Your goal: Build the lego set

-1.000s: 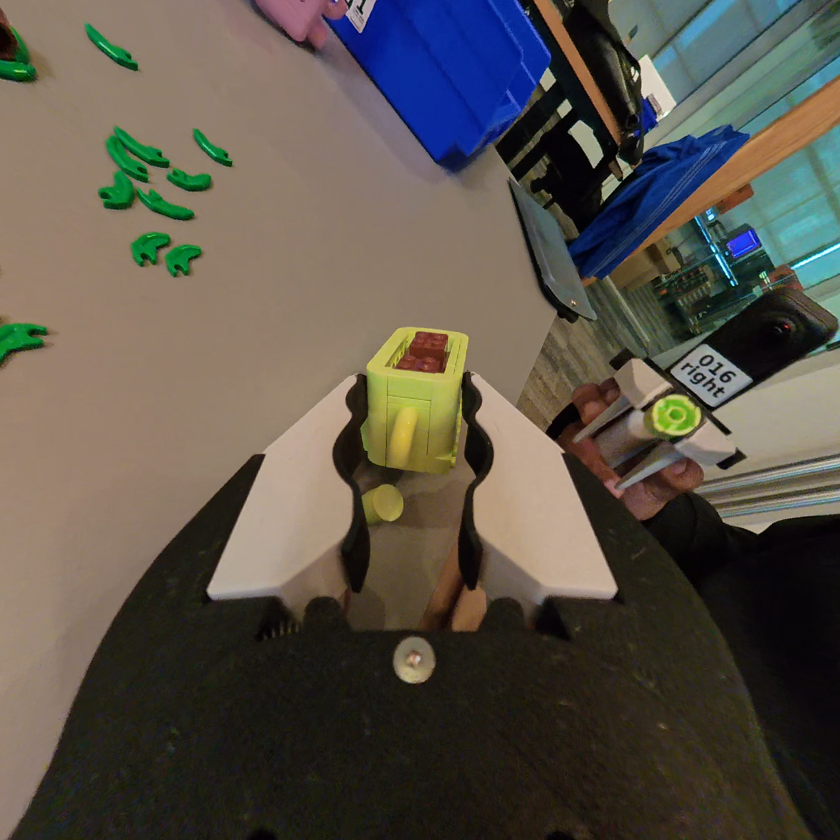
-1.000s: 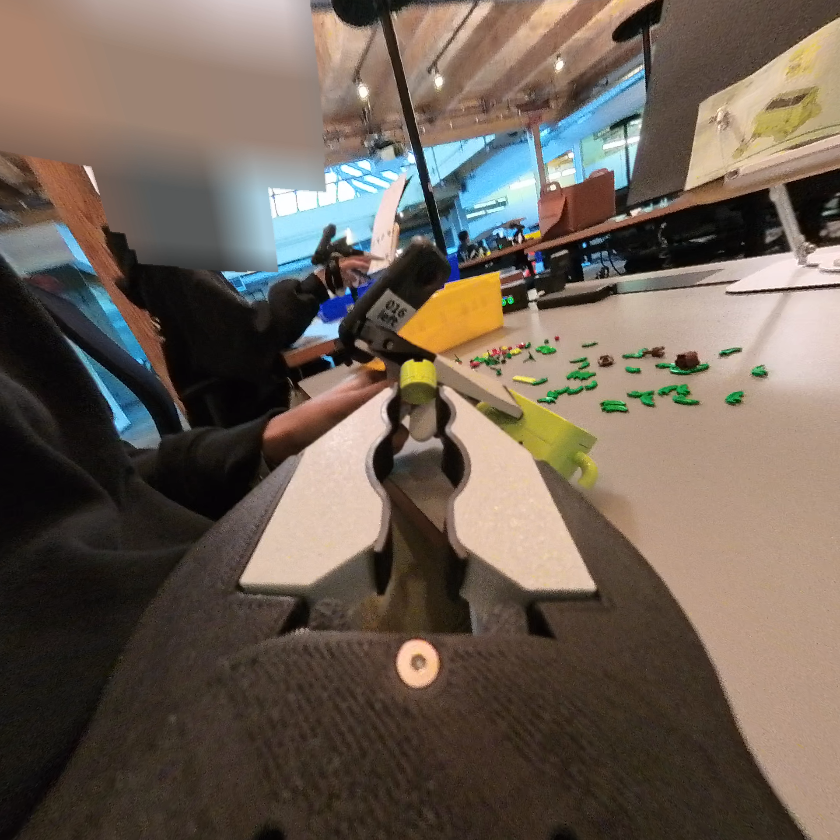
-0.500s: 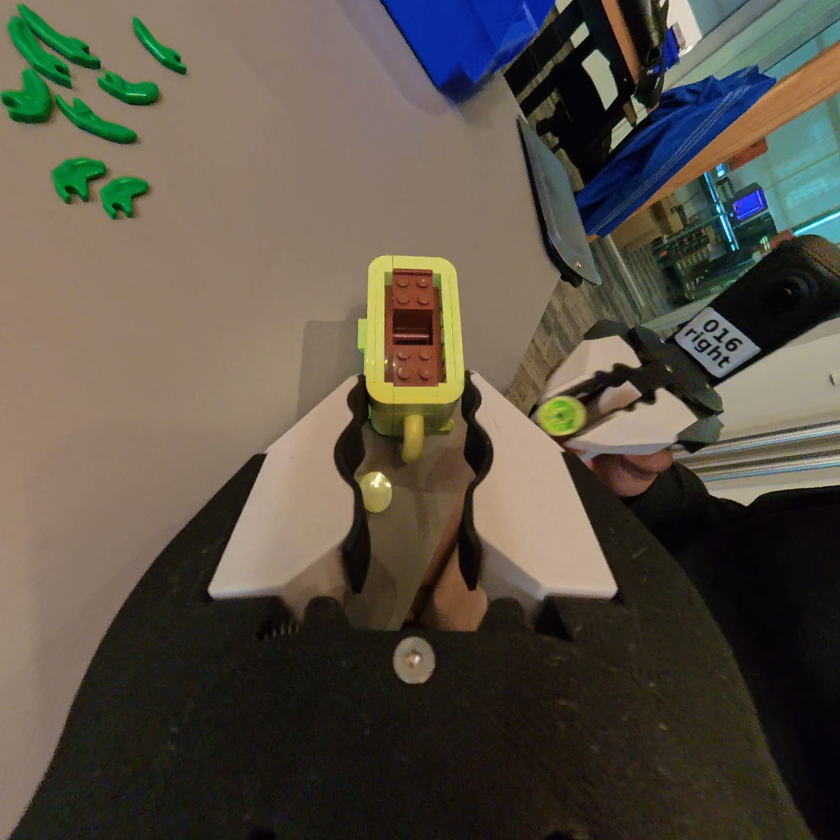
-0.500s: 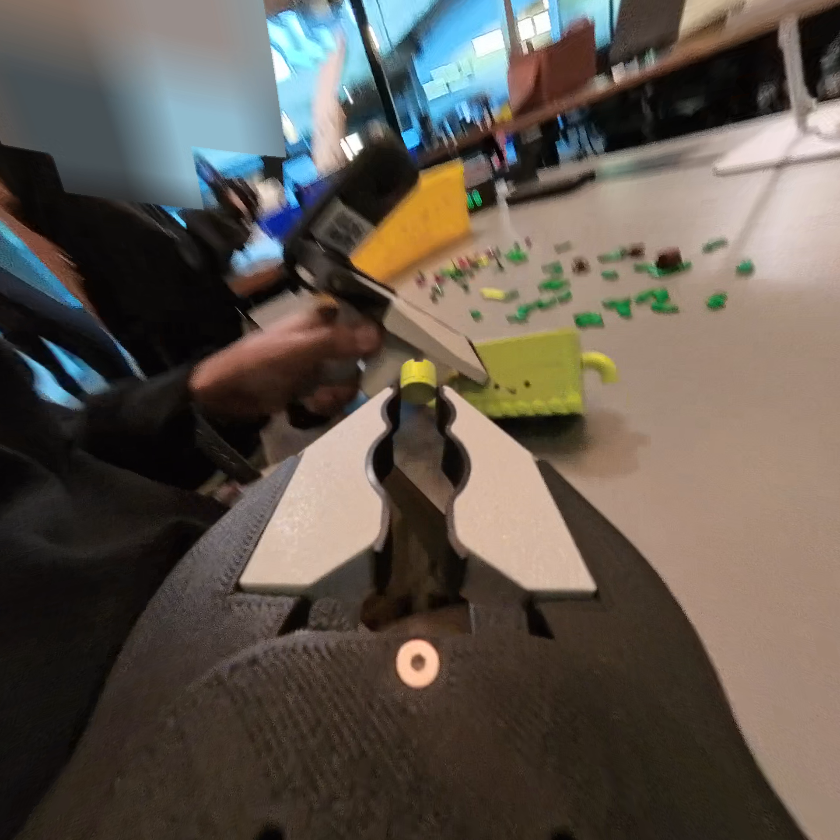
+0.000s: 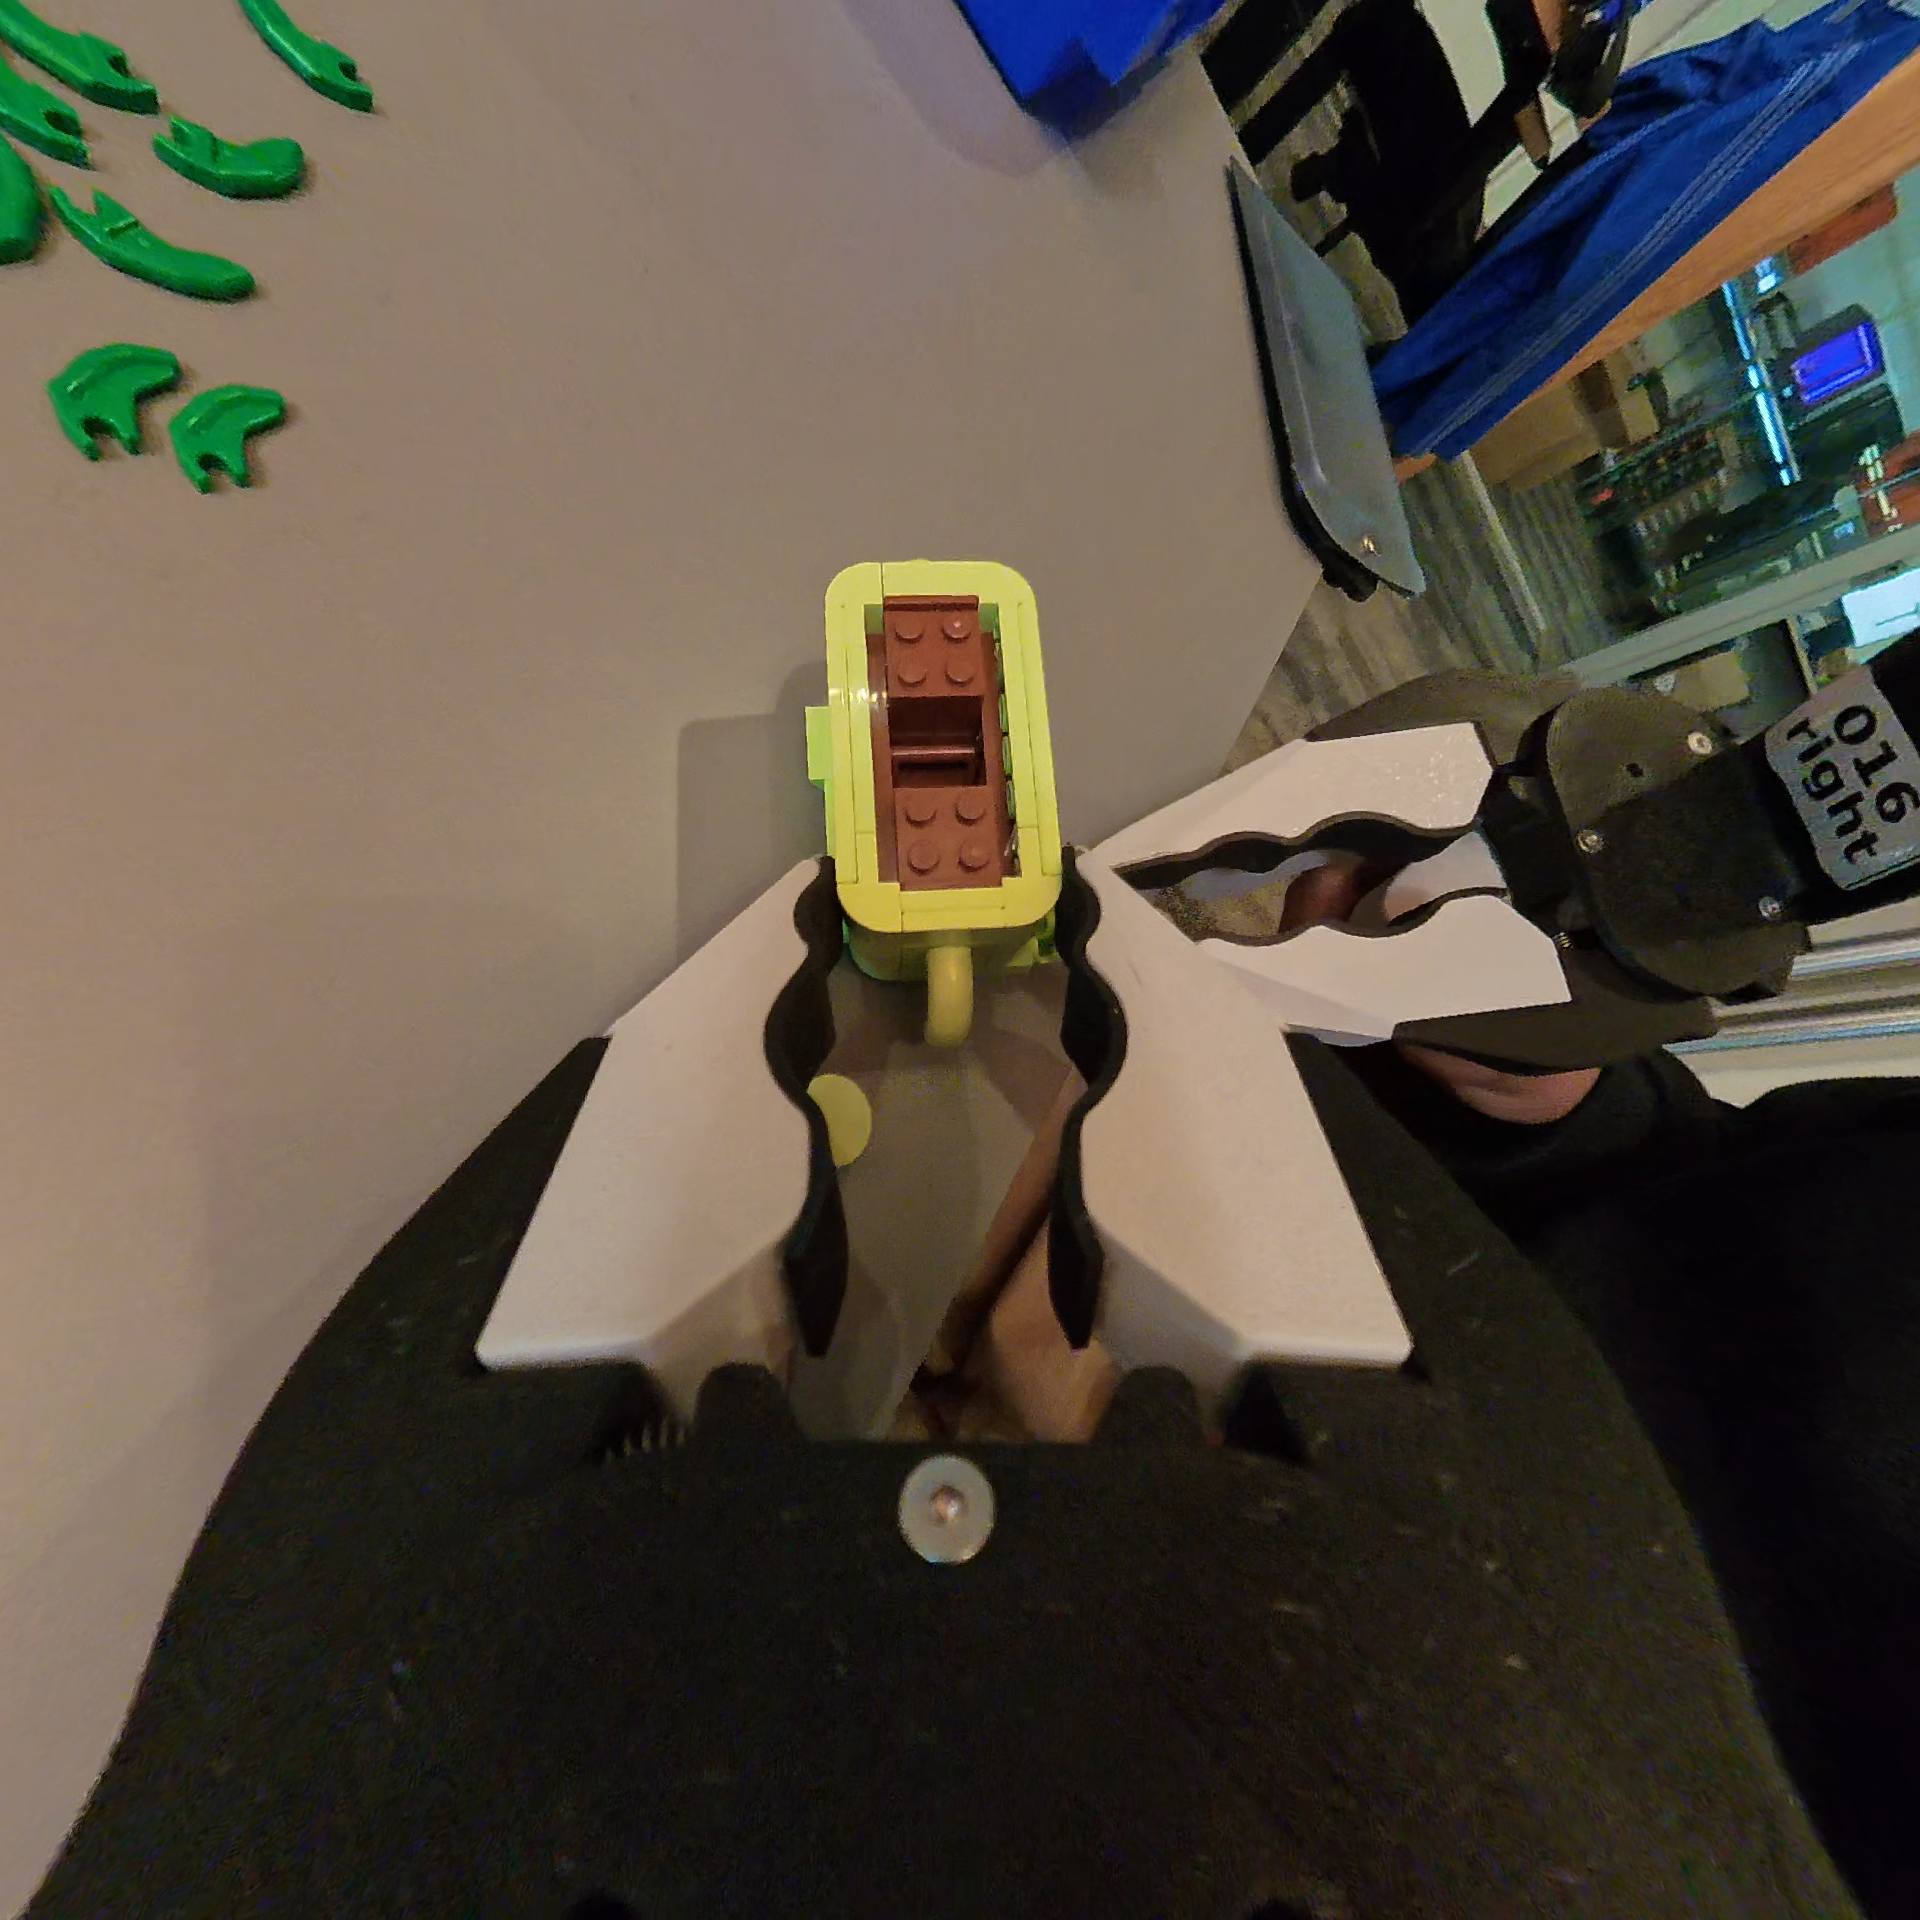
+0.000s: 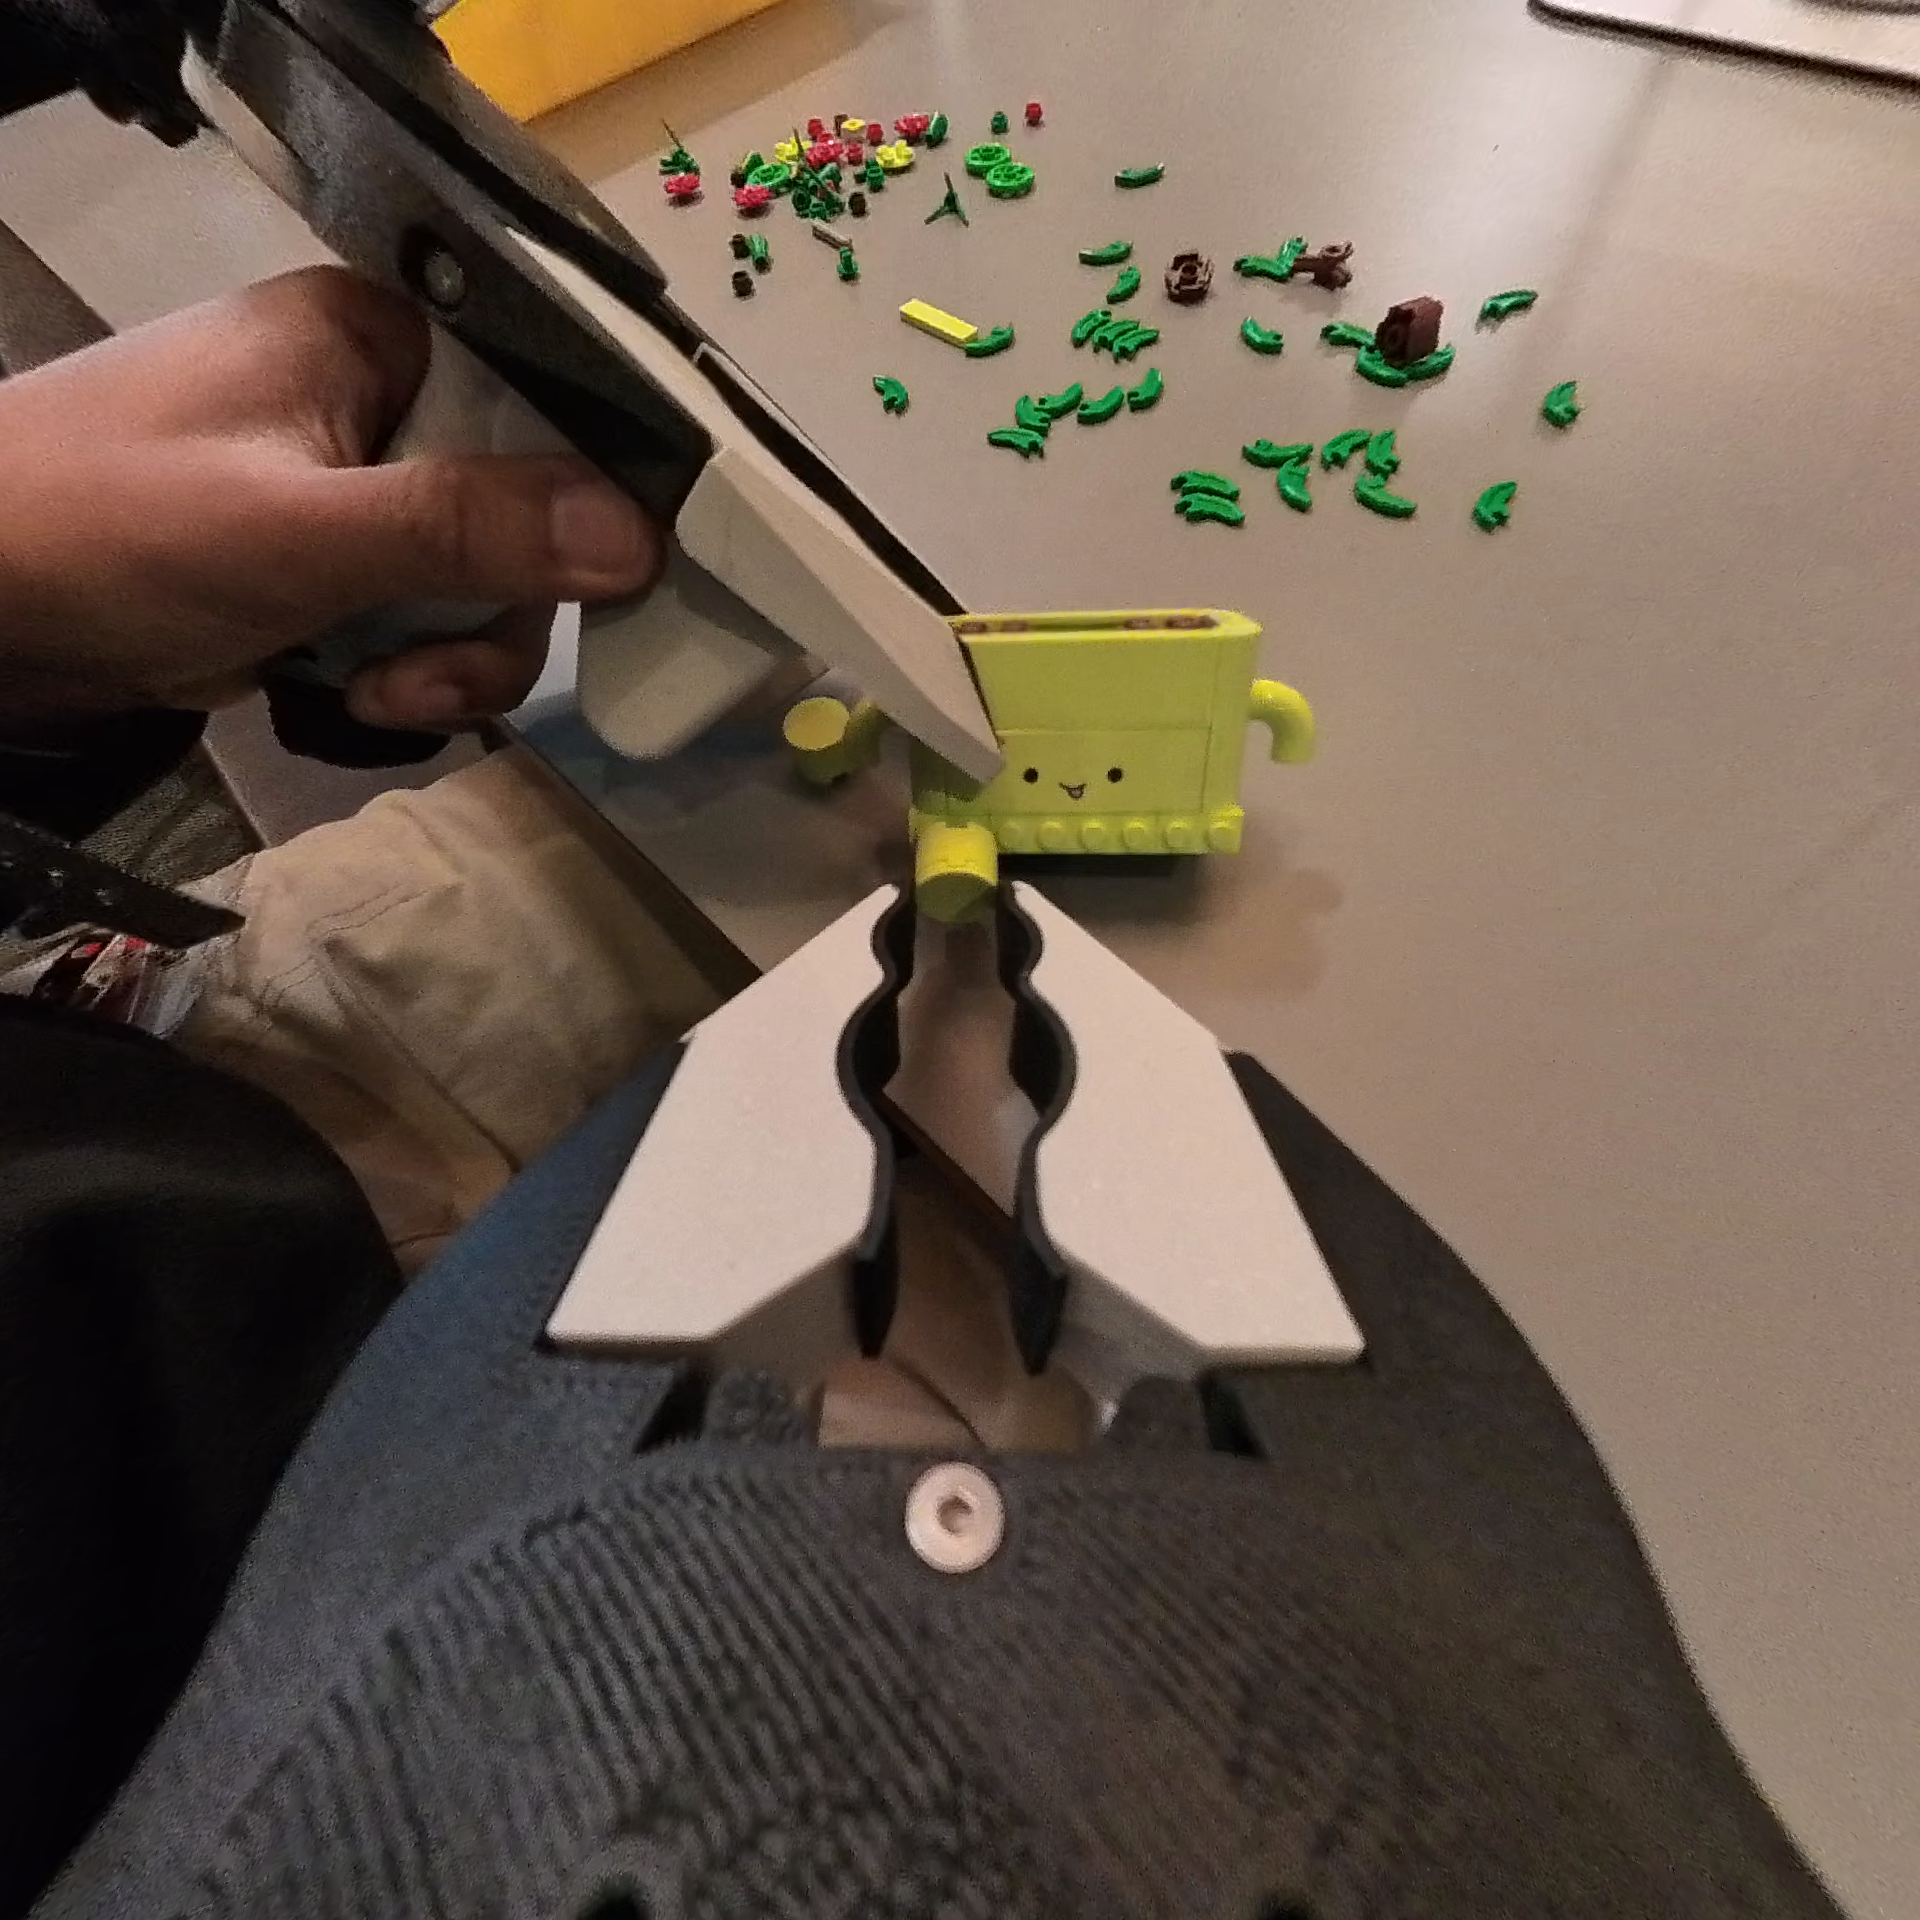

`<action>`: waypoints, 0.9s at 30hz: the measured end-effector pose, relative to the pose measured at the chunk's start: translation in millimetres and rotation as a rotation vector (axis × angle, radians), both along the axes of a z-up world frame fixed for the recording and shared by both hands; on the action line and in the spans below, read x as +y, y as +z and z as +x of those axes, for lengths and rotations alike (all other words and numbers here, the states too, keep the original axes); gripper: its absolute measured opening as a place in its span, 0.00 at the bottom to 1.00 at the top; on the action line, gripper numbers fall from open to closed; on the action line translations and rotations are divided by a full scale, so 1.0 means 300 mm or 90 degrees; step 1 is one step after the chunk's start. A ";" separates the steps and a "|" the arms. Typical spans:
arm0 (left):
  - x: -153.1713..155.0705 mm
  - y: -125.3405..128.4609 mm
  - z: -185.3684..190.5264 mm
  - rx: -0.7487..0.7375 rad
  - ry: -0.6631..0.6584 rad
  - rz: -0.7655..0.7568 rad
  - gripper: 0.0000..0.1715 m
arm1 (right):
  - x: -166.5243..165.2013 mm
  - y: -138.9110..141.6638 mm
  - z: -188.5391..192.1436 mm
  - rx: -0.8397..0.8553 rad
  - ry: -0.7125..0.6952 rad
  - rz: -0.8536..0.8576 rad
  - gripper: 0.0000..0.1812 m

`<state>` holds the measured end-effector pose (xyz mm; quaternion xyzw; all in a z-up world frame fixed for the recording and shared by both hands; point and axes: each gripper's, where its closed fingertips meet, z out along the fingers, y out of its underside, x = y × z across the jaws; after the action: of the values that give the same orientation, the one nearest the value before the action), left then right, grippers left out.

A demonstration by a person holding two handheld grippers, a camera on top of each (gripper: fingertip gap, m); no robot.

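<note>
A lime-green lego pot (image 5: 940,894) with a brown brick inside and a curved handle stands on the grey table (image 5: 499,727). My left gripper (image 5: 948,904) is shut on the pot's near end. In the right wrist view the pot (image 6: 1112,727) shows a small face, and a left finger (image 6: 831,603) reaches it from the upper left. My right gripper (image 6: 956,899) is shut on a small lime round piece (image 6: 954,871), which touches the pot's lower left corner. In the left wrist view the right gripper (image 5: 1127,883) is just right of the pot, and its piece is hidden.
A second lime round piece (image 6: 821,732) lies on the table by the pot; it also shows in the left wrist view (image 5: 836,1117). Green leaf pieces (image 6: 1247,416) and brown bits (image 6: 1408,327) lie scattered beyond. A yellow bin (image 6: 582,42) and a blue bin (image 5: 1081,42) stand further off. The table edge (image 6: 644,873) is close.
My left gripper has tipped the pot upright so its open top faces the camera. My right gripper has swung down from the table's edge and brought the lime piece against the pot's base.
</note>
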<state>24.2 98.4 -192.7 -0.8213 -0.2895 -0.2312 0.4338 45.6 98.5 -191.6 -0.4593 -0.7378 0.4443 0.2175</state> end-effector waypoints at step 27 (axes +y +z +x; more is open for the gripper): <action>0.019 -0.011 0.001 0.116 0.014 -0.043 0.25 | 0.006 -0.042 0.006 -0.114 -0.033 -0.117 0.08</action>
<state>24.5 104.2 -196.0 -0.8498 -0.2652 -0.1414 0.4330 47.4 100.2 -204.1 -0.5340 -0.6983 0.4617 0.1188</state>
